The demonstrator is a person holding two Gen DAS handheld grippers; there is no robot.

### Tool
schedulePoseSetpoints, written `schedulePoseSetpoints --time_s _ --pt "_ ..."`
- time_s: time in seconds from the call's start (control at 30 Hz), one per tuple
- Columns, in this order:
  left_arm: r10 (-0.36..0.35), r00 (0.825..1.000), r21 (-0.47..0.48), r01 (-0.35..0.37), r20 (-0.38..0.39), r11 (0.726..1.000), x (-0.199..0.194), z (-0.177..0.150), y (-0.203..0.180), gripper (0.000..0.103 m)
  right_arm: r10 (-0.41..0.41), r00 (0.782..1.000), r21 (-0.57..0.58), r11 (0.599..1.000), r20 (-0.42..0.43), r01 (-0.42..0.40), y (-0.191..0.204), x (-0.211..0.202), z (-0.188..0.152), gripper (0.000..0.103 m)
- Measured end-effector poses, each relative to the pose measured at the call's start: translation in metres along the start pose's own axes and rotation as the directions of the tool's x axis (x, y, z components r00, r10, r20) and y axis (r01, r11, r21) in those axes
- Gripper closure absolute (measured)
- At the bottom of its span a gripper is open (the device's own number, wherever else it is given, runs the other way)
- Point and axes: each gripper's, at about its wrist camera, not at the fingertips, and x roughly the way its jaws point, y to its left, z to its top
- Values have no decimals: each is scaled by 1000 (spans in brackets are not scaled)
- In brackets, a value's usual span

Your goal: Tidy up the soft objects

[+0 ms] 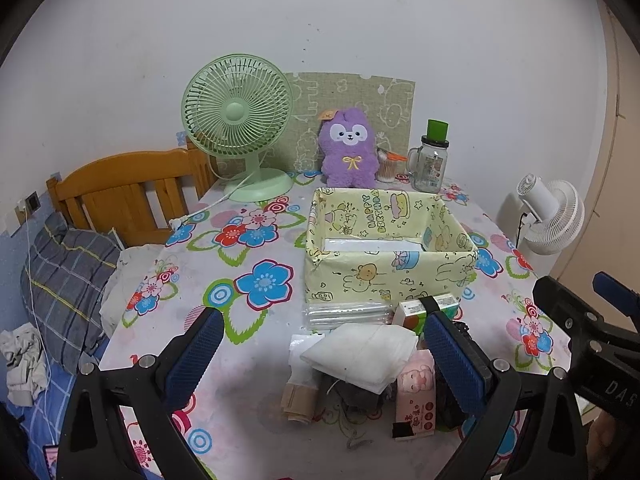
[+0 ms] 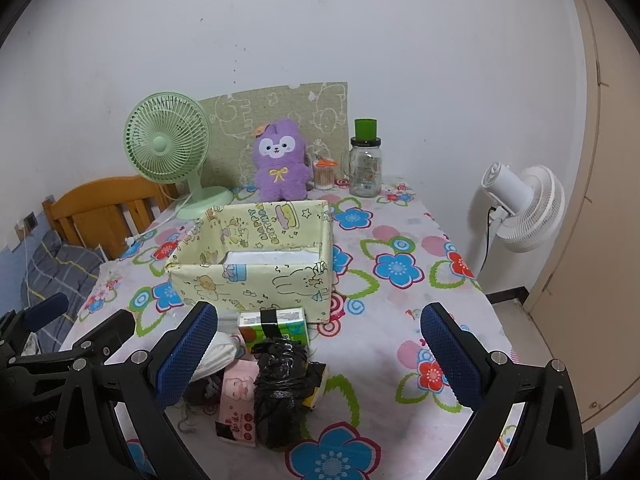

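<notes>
Both wide-open, empty grippers, left gripper (image 1: pixel 320 354) and right gripper (image 2: pixel 318 354), hover over the soft pile: folded white cloth (image 1: pixel 360 354), crumpled black plastic bag (image 2: pixel 282 388). Nothing is grasped yet; next, probably pinch one item and carry it toward twelve o'clock into the yellow cartoon-print box (image 2: pixel 256 276).

Two grippers: left gripper (image 1: pixel 322 354), right gripper (image 2: pixel 318 354). Ahead of both, one box (image 2: pixel 256 280). Beyond it, two fans: green fan (image 1: pixel 238 120), white fan (image 2: pixel 524 212). One plush (image 1: pixel 350 148). One jar (image 2: pixel 365 166). Between the fingers, one black bag (image 2: pixel 282 388), one green pack (image 2: pixel 280 326).
</notes>
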Motion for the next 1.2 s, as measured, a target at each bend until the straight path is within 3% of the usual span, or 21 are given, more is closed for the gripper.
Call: schedulePoseSetpoints --time_s 1.2 --pt "-12 1000 -6 12 5 1000 -7 -5 -2 2 4 1000 3 1000 20 -4 -1 -11 -1 1"
